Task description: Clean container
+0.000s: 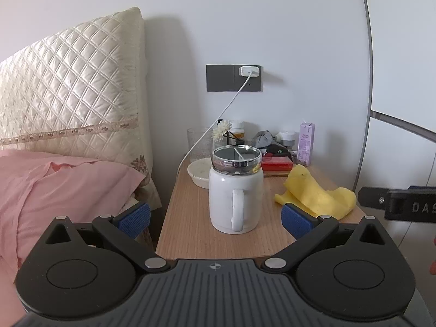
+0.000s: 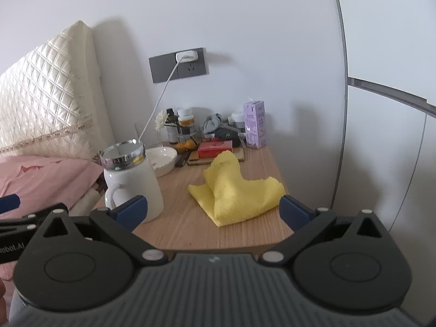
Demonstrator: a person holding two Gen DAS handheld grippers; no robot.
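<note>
A white mug (image 1: pixel 236 199) with a shiny metal rim stands upright on the wooden bedside table (image 1: pixel 188 234), handle turned toward me. My left gripper (image 1: pixel 215 219) is open, its blue pads wide apart just short of the mug, touching nothing. A crumpled yellow cloth (image 2: pixel 237 186) lies on the table to the right of the mug (image 2: pixel 133 185). My right gripper (image 2: pixel 214 211) stands wide open in front of the cloth, with nothing between its pads. The right gripper's body shows at the right edge of the left wrist view.
A white dish (image 1: pixel 198 173), a glass (image 1: pixel 198 143), bottles, a flower, a red box (image 1: pixel 276 163) and a purple carton (image 1: pixel 306 143) crowd the back of the table. A charger cable (image 1: pixel 218 117) hangs from the wall socket. A bed with pink bedding (image 1: pixel 54 190) lies left.
</note>
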